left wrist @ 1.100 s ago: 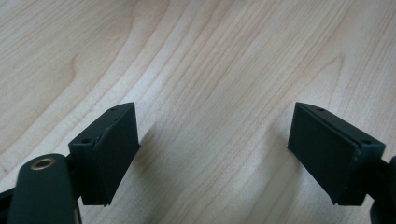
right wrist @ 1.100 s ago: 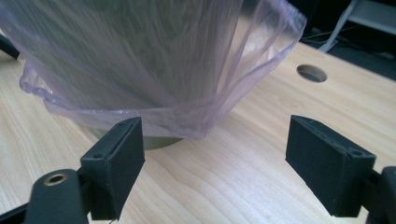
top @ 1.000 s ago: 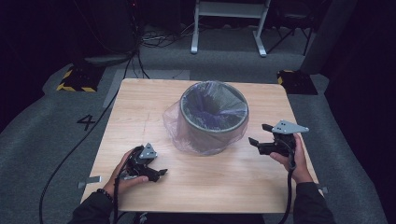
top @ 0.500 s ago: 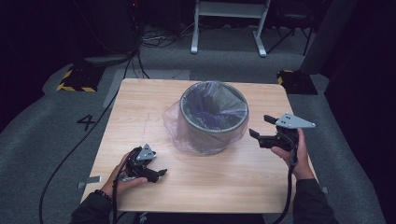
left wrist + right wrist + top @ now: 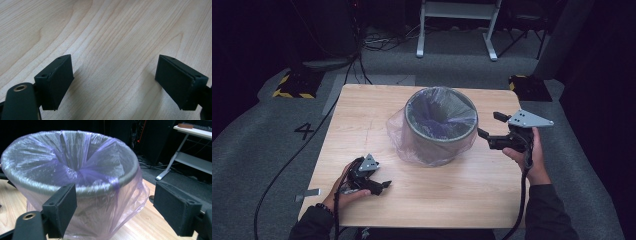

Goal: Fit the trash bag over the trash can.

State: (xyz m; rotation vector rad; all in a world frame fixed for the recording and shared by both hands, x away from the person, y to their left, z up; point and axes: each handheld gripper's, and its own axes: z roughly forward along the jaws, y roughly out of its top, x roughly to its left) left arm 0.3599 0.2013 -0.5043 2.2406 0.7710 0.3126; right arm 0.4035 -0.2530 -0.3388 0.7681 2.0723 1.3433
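— Grey carpet (image 5: 272, 130) all round, dark at the edges, and that pale wooden table (image 5: 362, 115) in the middle. What sits on it?

— One grey bin (image 5: 441, 127), round, upright, lined with a thin purple bag (image 5: 82, 167). The bag is folded out over the rim and hangs loose down the outside wall, bunching on the wood at the foot. Inside, the plastic gathers into creases toward the middle.

— And the tools?

— The right gripper (image 5: 493, 125) is held up off the table by the person's right hand (image 5: 529, 155), just beside the bin, at about rim height, jaws pointing at it. Both jaws stand wide apart with nothing between the pads. From that gripper's own view (image 5: 112, 210) the bin's rim and bag lie straight ahead beyond the tips, apart from them.

— So no contact with the bag?

— None that I can see. There is a gap between the tips and the plastic.

— The other one?

— The left gripper (image 5: 382, 186) sits low near the table's front edge, in the left hand (image 5: 344, 187), well apart from the bin, which stands ahead of it and off to its right. Its jaws are also spread wide and empty; its own view (image 5: 113, 82) has bare wood grain between the pads.

— Anything further off?

— Beyond the bin from the left gripper, a white metal stand (image 5: 457, 25) on the floor, cables (image 5: 377, 42), a yellow-and-black striped block (image 5: 292, 87), and a "4" (image 5: 304, 131) marked on the carpet.
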